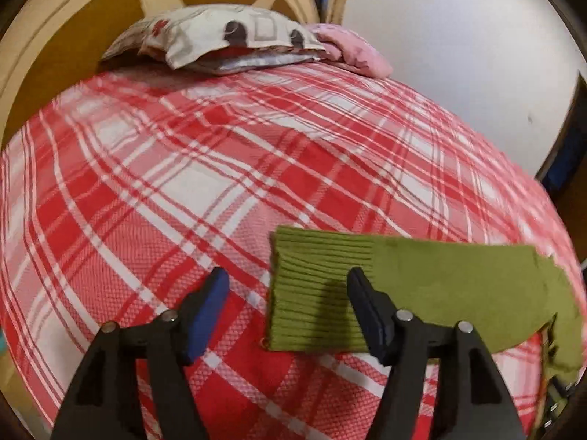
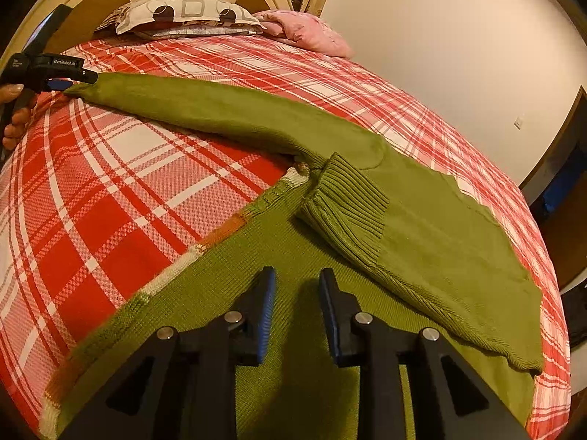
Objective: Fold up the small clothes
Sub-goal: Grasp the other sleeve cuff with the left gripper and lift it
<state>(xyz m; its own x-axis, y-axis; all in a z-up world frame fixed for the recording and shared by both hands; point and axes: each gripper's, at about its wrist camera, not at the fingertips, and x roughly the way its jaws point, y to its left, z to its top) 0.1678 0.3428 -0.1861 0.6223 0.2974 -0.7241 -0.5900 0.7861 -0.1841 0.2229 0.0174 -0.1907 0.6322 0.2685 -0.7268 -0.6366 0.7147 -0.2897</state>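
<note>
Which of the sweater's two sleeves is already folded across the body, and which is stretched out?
The right-side sleeve is folded in, its ribbed cuff lying on the sweater's body. The other sleeve stretches away over the plaid bedspread toward the left gripper.

1. The left gripper [image 1: 286, 286] hangs over a bed, its jaws spread apart, with blue pads on the inner faces of the black fingers [image 1: 205, 315].
2. A green sleeve [image 1: 422, 286] lies flat on the red-and-white plaid bedspread [image 1: 183, 168], stretching toward the right edge.
3. The sleeve's ribbed cuff [image 1: 312, 286] sits between the two fingers, closer to the right one, which overlaps it; no pad is seen pressing on it.
4. At the far end of the bed lies a patterned pillow [image 1: 220, 40], with a pink cloth [image 1: 352, 51] just beside it on the right.
5. A tan wooden headboard [image 1: 55, 36] rises behind the pillow, and a white wall [image 1: 458, 55] fills the upper right.
</note>
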